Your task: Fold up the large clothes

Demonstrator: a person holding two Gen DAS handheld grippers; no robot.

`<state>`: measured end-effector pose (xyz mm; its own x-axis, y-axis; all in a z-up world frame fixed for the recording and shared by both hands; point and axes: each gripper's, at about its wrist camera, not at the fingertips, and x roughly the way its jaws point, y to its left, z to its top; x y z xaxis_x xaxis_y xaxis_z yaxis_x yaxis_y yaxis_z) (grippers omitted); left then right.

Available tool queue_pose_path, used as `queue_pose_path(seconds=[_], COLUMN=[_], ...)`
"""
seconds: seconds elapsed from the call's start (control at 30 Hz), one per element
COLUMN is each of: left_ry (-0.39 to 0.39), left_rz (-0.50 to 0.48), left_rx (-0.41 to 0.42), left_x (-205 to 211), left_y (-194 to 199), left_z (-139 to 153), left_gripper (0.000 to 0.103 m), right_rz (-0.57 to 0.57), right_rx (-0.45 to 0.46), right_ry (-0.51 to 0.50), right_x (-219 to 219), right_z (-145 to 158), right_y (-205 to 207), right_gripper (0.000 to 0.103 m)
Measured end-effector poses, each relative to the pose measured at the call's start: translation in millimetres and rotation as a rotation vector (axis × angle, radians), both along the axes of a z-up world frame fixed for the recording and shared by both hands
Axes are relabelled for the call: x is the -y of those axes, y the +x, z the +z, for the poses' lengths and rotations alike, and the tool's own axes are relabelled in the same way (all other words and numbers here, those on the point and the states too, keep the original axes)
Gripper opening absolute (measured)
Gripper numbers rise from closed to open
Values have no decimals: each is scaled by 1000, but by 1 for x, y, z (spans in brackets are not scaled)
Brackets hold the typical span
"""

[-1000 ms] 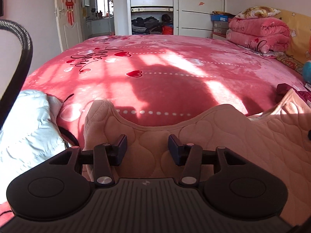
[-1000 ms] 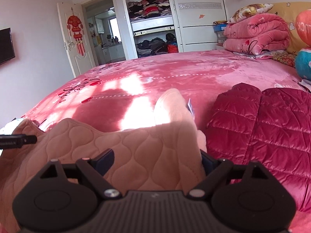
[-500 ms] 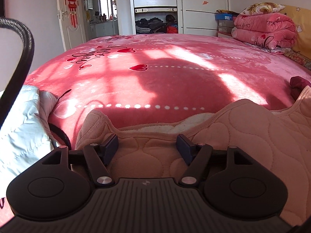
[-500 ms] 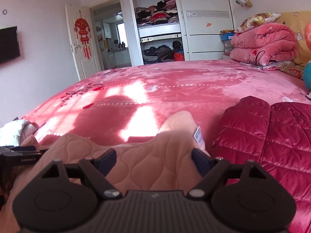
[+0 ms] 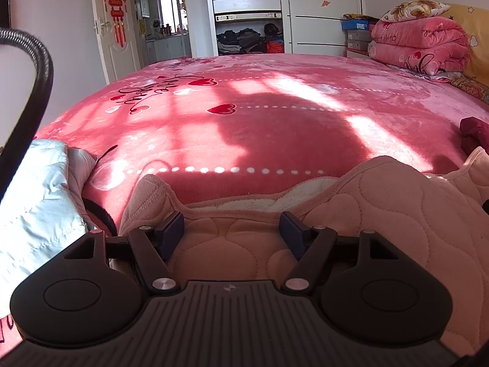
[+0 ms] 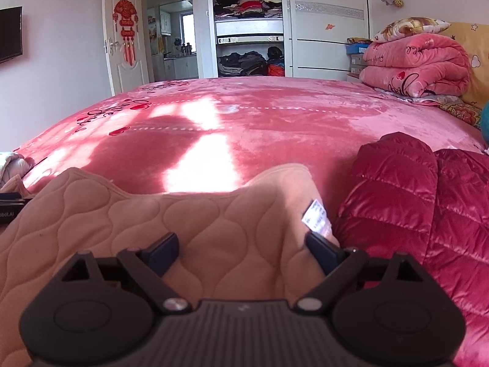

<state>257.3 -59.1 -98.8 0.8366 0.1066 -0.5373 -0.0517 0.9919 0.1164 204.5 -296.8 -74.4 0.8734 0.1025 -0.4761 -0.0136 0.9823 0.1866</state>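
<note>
A peach quilted garment [image 5: 382, 214] lies spread across the near edge of the pink bed [image 5: 259, 122]. My left gripper [image 5: 231, 224] hovers over its left part, by the white-lined neckline. The jaws are wide and still opening, with cloth lying flat between them and no pad pressing on it. In the right wrist view the garment [image 6: 122, 220] shows its white care label [image 6: 316, 218] at the right edge. My right gripper [image 6: 241, 244] straddles a soft fold there, its jaws opening and not pinching the cloth.
A dark red down jacket [image 6: 412, 202] lies right of the garment. A pale blue padded jacket [image 5: 33, 198] lies left of it, beside a black flexible hose [image 5: 33, 76]. Folded pink blankets [image 5: 421, 46] are stacked at the bed's far right, before an open wardrobe [image 6: 247, 30].
The left jaws have spread wide and let go of the garment's edge. The garment has sunk from a raised hold to lying on the bed. The right gripper has moved lower.
</note>
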Motion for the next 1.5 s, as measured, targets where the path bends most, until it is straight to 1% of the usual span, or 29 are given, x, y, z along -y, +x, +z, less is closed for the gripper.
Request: queue_pose_path(seconds=[0.07, 0.1, 0.13, 0.27, 0.37, 0.43, 0.5, 0.57, 0.67, 0.77, 0.9, 1.03, 1.13, 1.17, 1.27, 1.3, 1.37, 1.5], left_ry=[18, 24, 21, -44, -83, -88, -88, -94, -116, -123, -90, -111, -100, -96, -96, -102, -101, -93], left_rz=[-6, -10, -19, -93, -152, -163, -167, -151, -126, -109, -118, -125, -126, -125, -127, -128, -121, -104], left_rx=[17, 32, 54, 90, 66, 31, -4, -37, -76, -80, -56, -34, -26, -25, -29, -34, -46, -45], left_x=[4, 6, 10, 35, 62, 78, 87, 93, 93, 95, 97, 92, 95, 95, 96, 95, 94, 89], left_y=[-8, -13, -21, -44, -51, -51, -47, -43, -34, -29, -27, -29, -31, -31, -36, -37, -43, -64], left_z=[11, 16, 23, 46, 53, 50, 44, 37, 24, 13, 0, -4, -2, 0, 5, 8, 13, 25], left_gripper=[91, 99, 100, 101, 101, 101, 101, 100, 102, 103, 103, 103, 103, 103, 103, 103, 103, 103], right_rz=[1, -1, -6, -52, -55, -52, -34, -20, -10, -13, -15, -15, -12, -10, -23, -28, -43, -67], right_rx=[7, 17, 29, 66, 85, 87, 68, 37, -15, -45, -64, -85, -120, -151, -192, -192, -179, -136], right_ry=[14, 26, 39, 47, 55, 50, 53, 74, 117, 105, 89, 101, 162, 228, 410, 439, 452, 429], right_x=[2, 4, 7, 15, 17, 17, 17, 17, 18, 16, 14, 16, 24, 31, 51, 55, 59, 61], right_z=[4, 7, 10, 26, 37, 43, 44, 40, 30, 20, 12, 8, 0, -5, -15, -15, -10, 1], right_y=[-5, -9, -14, -38, -53, -62, -68, -70, -65, -58, -53, -48, -46, -45, -47, -50, -57, -74], right_gripper=[91, 91, 92, 92, 92, 92, 92, 92, 92, 91, 94, 98, 99, 99, 99, 98, 98, 98])
